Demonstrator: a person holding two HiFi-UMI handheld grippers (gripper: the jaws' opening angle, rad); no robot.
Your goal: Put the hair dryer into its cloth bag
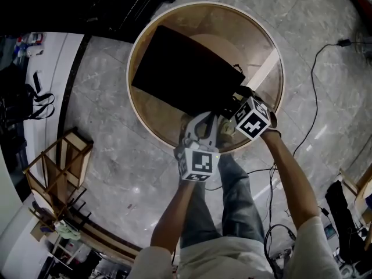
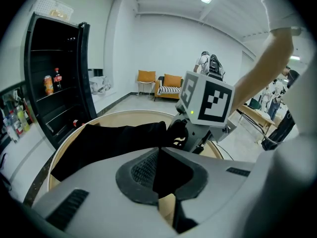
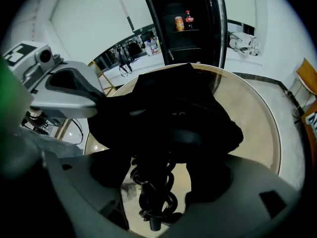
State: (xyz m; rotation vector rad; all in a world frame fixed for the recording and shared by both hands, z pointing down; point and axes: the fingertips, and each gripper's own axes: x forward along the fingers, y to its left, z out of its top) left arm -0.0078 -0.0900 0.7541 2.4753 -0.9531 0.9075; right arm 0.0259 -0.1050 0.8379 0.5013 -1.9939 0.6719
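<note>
We look down on a round wooden table [image 1: 263, 50] with the black cloth bag [image 1: 177, 68] lying flat across it, its mouth turned toward us at the near edge. Our left gripper [image 2: 166, 181] has its jaws pressed together on a fold of the bag's cloth at that mouth, and the black fabric fills the narrow gap between the pads. Our right gripper [image 3: 158, 176] sits just beside it to the right, angled down, with its jaws spread wide. Between them hangs the bundled black power cord [image 3: 151, 202], with its plug at the bottom, and no pad presses on it. The cord runs up into a dark rounded mass at the bag's opening, which is the hair dryer [image 3: 190, 140]. It is as black as the cloth around it, so we cannot tell how far inside it sits. The table stands on a grey marble floor [image 1: 110, 92].
</note>
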